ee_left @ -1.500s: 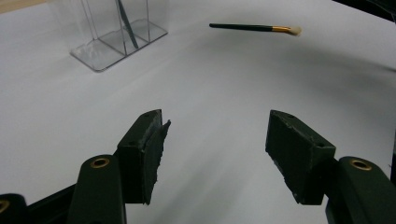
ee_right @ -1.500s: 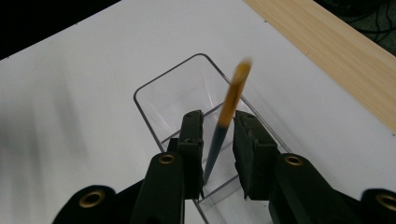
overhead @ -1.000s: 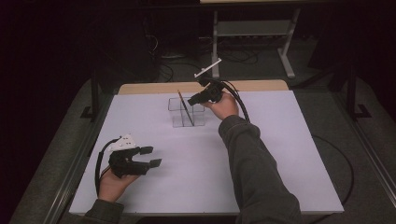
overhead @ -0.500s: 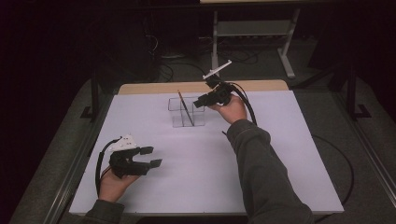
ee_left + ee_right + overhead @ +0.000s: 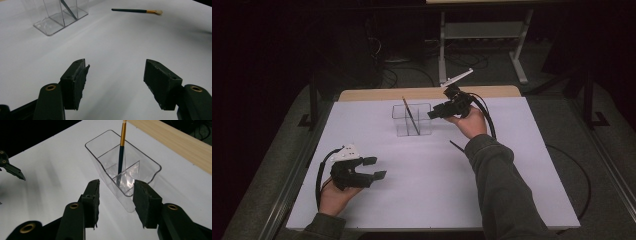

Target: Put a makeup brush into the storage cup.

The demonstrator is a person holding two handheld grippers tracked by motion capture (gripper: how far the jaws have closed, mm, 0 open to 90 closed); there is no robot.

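A clear divided holder (image 5: pixel 412 120) stands on the far middle of the white table, and a dark brush with a gold ferrule (image 5: pixel 409 112) leans upright in it. My right gripper (image 5: pixel 432 114) hovers just right of the holder; its jaws have just been opening and nothing is between them. In the right gripper view, the open jaws of the right gripper (image 5: pixel 116 185) frame the holder (image 5: pixel 147 167) and brush (image 5: pixel 120 152). My left gripper (image 5: pixel 378 167) rests open near the front left, empty (image 5: pixel 115 65). A second brush (image 5: pixel 136 10) lies flat on the table.
The white table (image 5: pixel 512 175) ends in a wooden strip (image 5: pixel 422 93) at its far edge. The second brush (image 5: pixel 457 147) lies beside the right sleeve. The holder (image 5: pixel 60 15) is far ahead of the left jaws. Dark floor, cables and a metal stand lie beyond.
My right gripper has drawn back to the right, away from the holder, with its jaws spreading wider. The brush stays leaning in the holder. The left hand has kept still.
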